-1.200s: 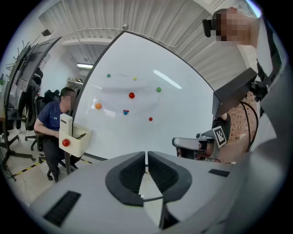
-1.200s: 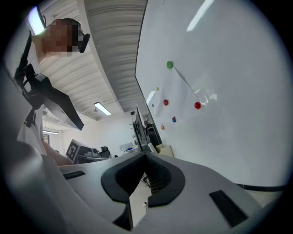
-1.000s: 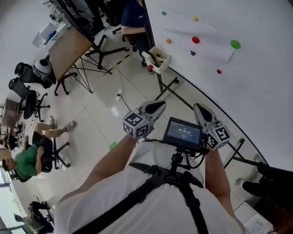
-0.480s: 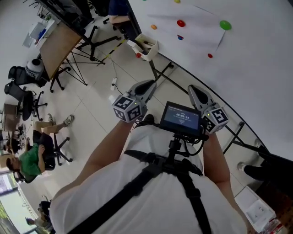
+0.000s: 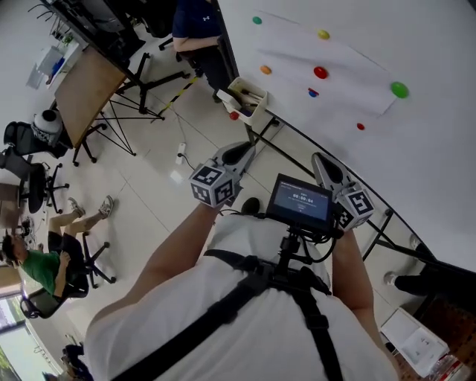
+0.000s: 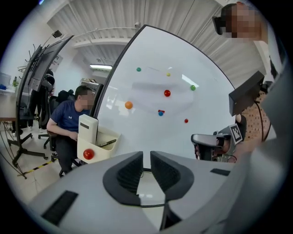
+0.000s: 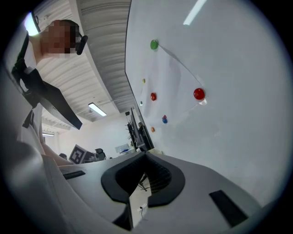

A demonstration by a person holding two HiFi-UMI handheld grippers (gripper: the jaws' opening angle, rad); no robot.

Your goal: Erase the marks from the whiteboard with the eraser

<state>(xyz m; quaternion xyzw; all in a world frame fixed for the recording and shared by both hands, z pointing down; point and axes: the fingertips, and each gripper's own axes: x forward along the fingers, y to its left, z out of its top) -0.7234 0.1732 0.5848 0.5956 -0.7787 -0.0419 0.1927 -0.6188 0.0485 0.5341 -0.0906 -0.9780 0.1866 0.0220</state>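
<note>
The whiteboard (image 5: 424,141) stands in front of me, dotted with coloured magnets such as a green one (image 5: 399,90) and a red one (image 5: 320,72). A cream holder (image 5: 248,97) hangs at its lower left edge; in the left gripper view a white block (image 6: 87,129) stands upright in this holder (image 6: 103,145). My left gripper (image 5: 242,152) points at the board (image 6: 151,128), its jaws opening by a narrow gap with nothing between them (image 6: 146,156). My right gripper (image 5: 321,162) is shut and empty (image 7: 145,156), close to the board (image 7: 219,137).
A person in a blue shirt (image 5: 195,22) sits by the board's left edge, beside the holder. The board's black stand legs (image 5: 279,138) spread over the tiled floor. A wooden trestle table (image 5: 85,82) and office chairs are at the left. A small screen (image 5: 300,202) sits on my chest rig.
Both grippers have moved closer to the whiteboard and the holder. The view has swung slightly, so the magnets sit a little farther right.
</note>
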